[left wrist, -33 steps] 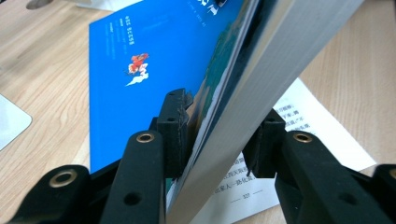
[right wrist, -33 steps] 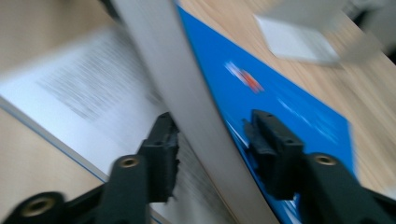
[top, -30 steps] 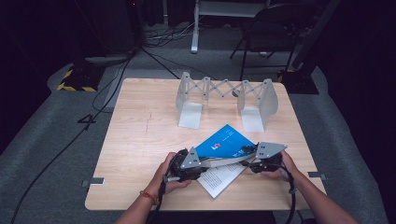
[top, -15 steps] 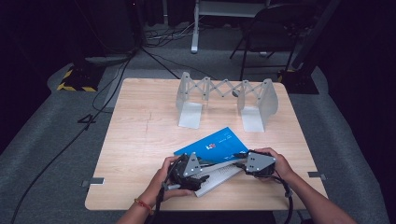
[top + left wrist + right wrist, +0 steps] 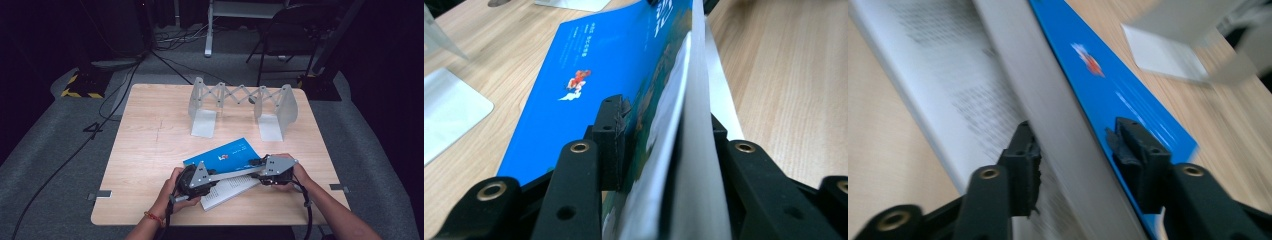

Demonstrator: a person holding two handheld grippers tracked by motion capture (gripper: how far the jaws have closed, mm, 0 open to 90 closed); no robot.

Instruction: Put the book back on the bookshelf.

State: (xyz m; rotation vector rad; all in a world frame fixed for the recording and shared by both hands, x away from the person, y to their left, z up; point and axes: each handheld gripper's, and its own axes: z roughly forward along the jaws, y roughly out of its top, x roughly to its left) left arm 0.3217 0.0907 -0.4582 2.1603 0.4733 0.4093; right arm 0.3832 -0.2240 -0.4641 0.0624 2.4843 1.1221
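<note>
A book with a blue cover (image 5: 225,157) lies near the table's front edge, with a printed white page (image 5: 227,189) showing on its near side. Its raised edge runs between my two grippers. My left gripper (image 5: 212,176) grips that edge from the left end. In the left gripper view its jaws (image 5: 664,130) press the blue cover (image 5: 584,75) on one side and the pages on the other. My right gripper (image 5: 255,164) holds the right end; in the right gripper view, its jaws (image 5: 1073,150) straddle the grey page block (image 5: 1048,110), blurred by motion.
A grey expanding bookend rack (image 5: 240,100) with two upright ends and flat feet stands at the back of the wooden table (image 5: 150,150). Cables and a chair sit on the floor beyond the table.
Both grippers have shifted slightly left and nearer the front edge, and the book has moved with them. The right gripper has come closer to the left one.
</note>
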